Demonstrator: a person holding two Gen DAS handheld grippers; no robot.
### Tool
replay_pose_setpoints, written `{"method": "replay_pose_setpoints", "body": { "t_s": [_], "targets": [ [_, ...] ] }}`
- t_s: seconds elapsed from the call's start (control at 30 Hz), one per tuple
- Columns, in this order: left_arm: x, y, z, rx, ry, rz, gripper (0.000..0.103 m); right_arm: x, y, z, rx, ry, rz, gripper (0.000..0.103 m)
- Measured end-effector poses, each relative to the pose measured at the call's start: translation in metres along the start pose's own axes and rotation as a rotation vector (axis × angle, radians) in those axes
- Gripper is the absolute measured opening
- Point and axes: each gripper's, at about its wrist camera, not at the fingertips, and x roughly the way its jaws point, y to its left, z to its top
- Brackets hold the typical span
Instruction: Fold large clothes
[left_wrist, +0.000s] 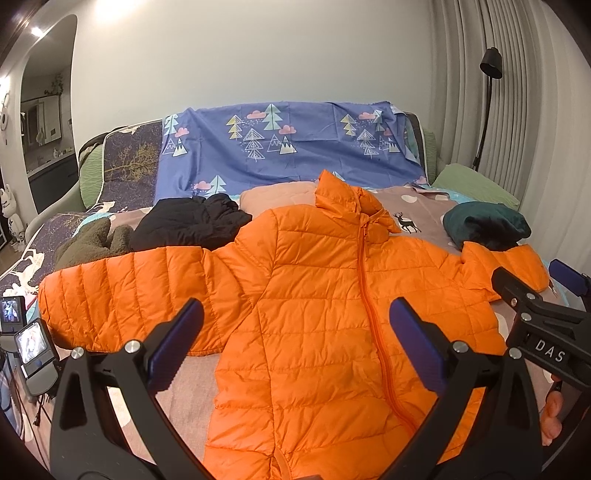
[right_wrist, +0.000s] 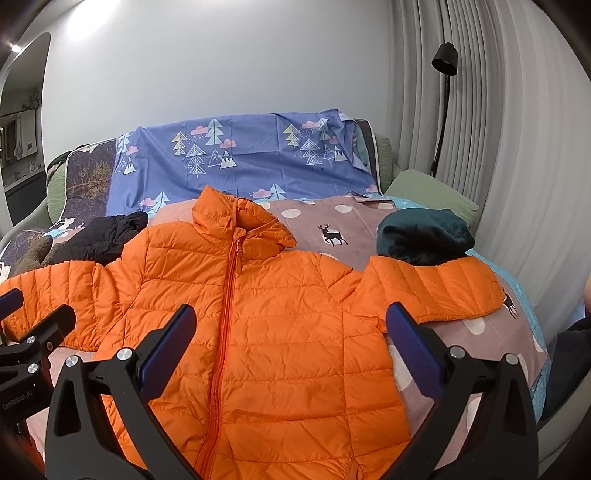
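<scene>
We see the orange puffer jacket (left_wrist: 314, 314) spread flat on the bed (right_wrist: 480, 332), front up, zipped, both sleeves out; no fold made yet. Left gripper (left_wrist: 295, 332) and right gripper (right_wrist: 291, 332) hover above it, fingers apart, empty. Count: 1 orange jacket, 1 black garment (left_wrist: 188, 221), 1 teal bundle (right_wrist: 424, 236).
</scene>
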Motion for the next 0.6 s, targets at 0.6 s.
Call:
{"method": "replay_pose_setpoints", "body": {
  "t_s": [0.6],
  "targets": [
    [0.0030,0.0032,0.0007,-0.007,0.020,-0.027,0.101,0.0024,-0.0020,0.0040,0.015,-0.002,-0.006,0.102]
  ]
}}
